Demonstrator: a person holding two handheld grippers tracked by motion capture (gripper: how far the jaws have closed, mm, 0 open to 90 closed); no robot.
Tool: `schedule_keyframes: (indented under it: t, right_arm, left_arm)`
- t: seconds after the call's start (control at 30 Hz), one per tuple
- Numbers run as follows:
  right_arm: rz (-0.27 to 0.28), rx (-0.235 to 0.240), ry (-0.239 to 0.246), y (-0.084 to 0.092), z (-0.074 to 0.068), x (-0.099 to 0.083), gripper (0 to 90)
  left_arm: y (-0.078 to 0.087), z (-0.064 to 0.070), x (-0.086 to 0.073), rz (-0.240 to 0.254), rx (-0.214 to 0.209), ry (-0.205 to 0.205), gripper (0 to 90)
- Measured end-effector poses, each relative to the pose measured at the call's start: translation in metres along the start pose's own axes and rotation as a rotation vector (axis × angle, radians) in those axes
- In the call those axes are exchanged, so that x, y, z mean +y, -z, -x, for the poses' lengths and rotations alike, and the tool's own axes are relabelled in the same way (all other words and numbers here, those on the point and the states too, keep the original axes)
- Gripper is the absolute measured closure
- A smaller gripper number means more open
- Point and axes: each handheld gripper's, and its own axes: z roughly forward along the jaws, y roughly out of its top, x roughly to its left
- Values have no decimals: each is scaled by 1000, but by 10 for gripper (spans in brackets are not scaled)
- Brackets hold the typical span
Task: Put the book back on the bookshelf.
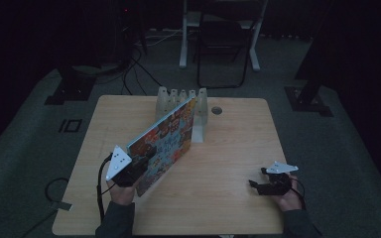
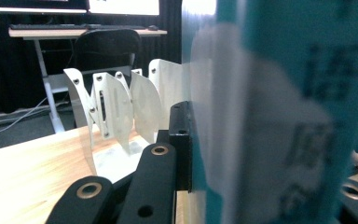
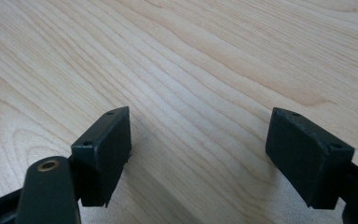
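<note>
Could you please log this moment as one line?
left gripper: shut on book | book: tilted toward rack | right gripper: open over table

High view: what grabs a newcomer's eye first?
The colourful book, standing tilted on the wooden table left of centre, clamped at its near end by the left gripper. Its far end reaches into the white slotted rack at the table's back edge. The right gripper rests open near the front right, with nothing between its jaws.
</note>
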Motion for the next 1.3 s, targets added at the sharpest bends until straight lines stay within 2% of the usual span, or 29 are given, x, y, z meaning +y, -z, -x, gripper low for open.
schedule_keyframes:
  t: [1.03, 1.3]
  right_arm:
    - [0, 0, 0, 0, 0, 0, 218]
    - [0, 0, -1, 0, 0, 0, 219]
  left_arm:
    - [6, -3, -1, -1, 60, -1, 811]
    - [6, -4, -1, 2, 72, 16, 811]
